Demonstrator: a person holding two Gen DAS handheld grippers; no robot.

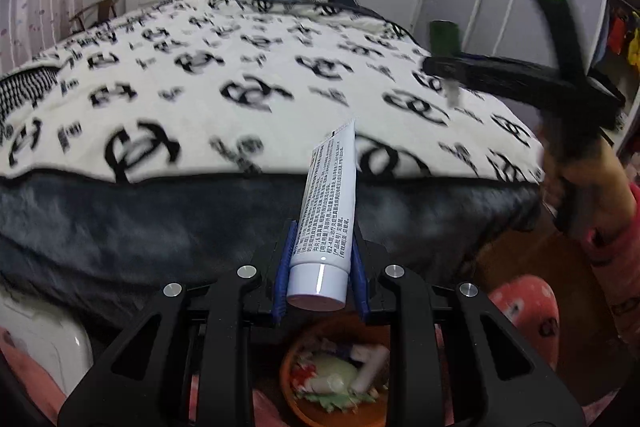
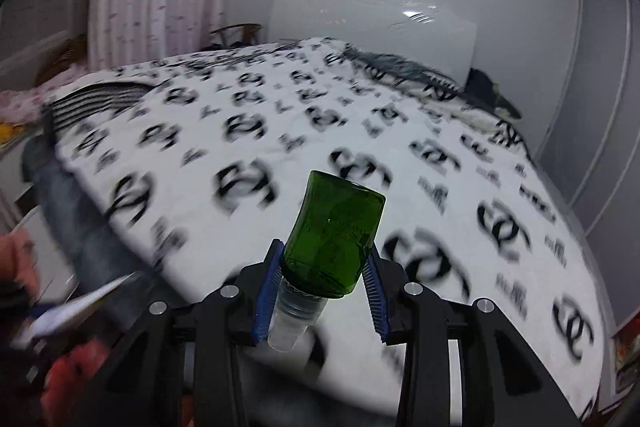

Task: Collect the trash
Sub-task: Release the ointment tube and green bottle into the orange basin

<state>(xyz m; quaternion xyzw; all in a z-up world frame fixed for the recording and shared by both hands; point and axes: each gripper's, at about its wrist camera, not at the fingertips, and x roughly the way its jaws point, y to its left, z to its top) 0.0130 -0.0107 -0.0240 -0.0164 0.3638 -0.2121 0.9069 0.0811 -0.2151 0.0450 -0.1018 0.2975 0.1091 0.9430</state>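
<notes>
Left gripper (image 1: 320, 267) clamped on white plastic tube (image 1: 326, 215); right gripper (image 2: 320, 291) pinching inverted green glass bottle (image 2: 334, 239) off-centre; smooth glass could slip out.

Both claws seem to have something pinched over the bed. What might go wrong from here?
The green bottle is held tilted in the right gripper, pinched near its neck with the clear cap toward the camera; it may slip out. The white tube in the left gripper sticks far forward, so it could pivot or knock the patterned blanket. The orange bin below already looks full, so dropped items might bounce out.
</notes>
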